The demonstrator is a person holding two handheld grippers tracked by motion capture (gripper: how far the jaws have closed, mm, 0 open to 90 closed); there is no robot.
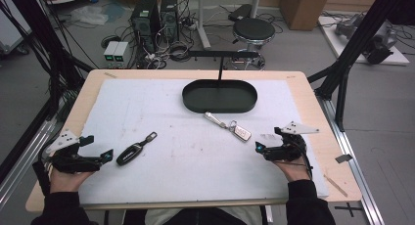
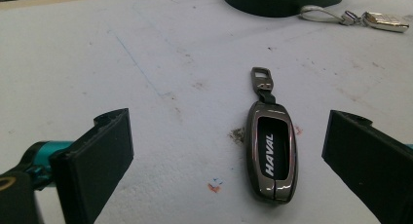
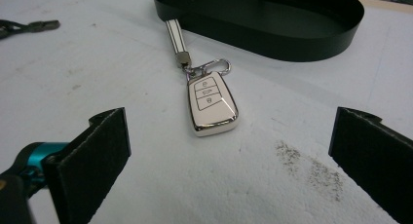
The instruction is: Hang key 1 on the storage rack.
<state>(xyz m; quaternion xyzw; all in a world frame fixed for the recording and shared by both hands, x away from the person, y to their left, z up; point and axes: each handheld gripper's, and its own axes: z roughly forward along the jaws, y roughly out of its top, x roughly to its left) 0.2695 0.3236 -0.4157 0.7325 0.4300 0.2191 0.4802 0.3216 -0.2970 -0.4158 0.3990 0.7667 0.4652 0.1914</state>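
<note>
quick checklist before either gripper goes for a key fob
1. Left gripper open: ok.
2. Right gripper open: ok.
3. Dark Haval fob lies flat between the left jaws' line of approach: ok.
4. White fob ahead of the right jaws, strap clear of them: ok.
5. Black tray holds nothing: ok.
6. Which fob goes first: cannot tell.

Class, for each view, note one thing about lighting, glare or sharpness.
High view: even, soft light, fine detail lacking. Left gripper view: sheen on the dark HAVAL key fob, lettering sharp. Right gripper view: bright highlights on the white key fob; the tray stays dark.
</note>
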